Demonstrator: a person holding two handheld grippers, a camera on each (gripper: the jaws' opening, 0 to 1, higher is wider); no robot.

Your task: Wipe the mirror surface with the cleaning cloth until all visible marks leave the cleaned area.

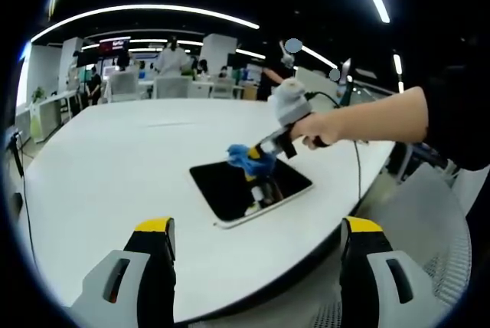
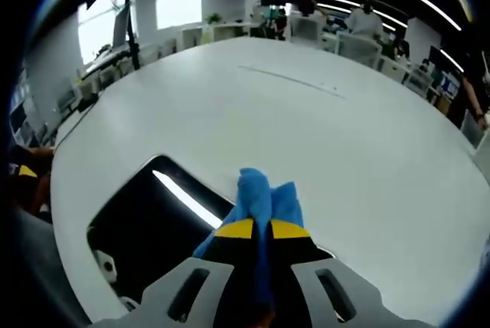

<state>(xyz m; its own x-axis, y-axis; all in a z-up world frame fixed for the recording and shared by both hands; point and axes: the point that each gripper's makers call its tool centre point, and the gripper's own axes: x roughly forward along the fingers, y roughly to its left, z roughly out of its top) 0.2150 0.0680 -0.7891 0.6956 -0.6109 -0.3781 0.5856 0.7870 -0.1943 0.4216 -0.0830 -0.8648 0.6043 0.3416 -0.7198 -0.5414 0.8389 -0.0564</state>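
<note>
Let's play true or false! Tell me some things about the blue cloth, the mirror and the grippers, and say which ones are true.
1. The right gripper is shut on the blue cloth. True.
2. The mirror lies flat on the white table. True.
3. The left gripper is holding the cloth too. False: it is open, holds nothing and is on the near side of the mirror.
4. The cloth is red. False: it is blue.
5. The cloth is over the mirror. True.

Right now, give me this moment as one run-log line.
stage: wiping | right gripper: shut on blue cloth, on mirror | left gripper: open, held back | surface: white table
</note>
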